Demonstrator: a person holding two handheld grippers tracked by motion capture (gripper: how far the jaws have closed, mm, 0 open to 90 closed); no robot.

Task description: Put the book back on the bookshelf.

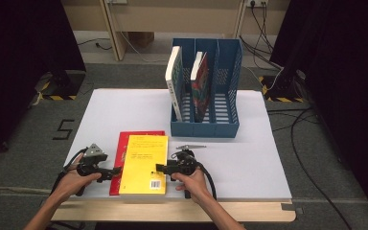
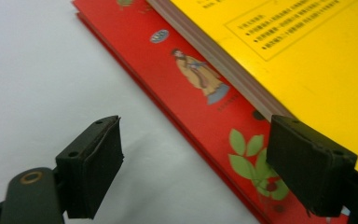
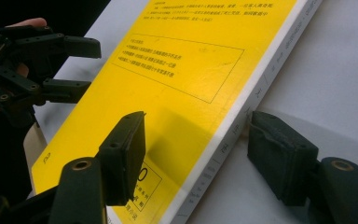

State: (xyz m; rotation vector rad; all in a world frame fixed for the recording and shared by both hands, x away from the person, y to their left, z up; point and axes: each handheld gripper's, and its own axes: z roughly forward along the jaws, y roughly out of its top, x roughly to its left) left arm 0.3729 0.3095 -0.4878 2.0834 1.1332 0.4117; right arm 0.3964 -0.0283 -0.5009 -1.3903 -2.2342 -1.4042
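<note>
Two hands come in from the bottom of the high view, and each holds a gripper. Left gripper sits at the left edge of the books. Its jaws stand apart with nothing pinched; in the left gripper view one jaw is over the white sheet and the other is over the red book, near the yellow book's edge. Right gripper sits at the right edge of the yellow book. In the right gripper view one jaw hangs over the yellow cover and the other is beside the spine on the sheet. I cannot tell if the pads press on the book.

Both flat books lie at the front of the table, left of the middle. Yellow lies on top of red, and a red strip shows on the left.

A big white sheet covers a wooden table. Grey carpet is on the floor, with a black number marked on it. Dark curtains hang at both sides, and black cables run on the floor at the right.

Counting: four books, two flat and two standing. One blue rack with three slots stands at the back. A white book is in the left slot and a red-green book is in the middle slot. One small grey tool lies in front of the rack
</note>
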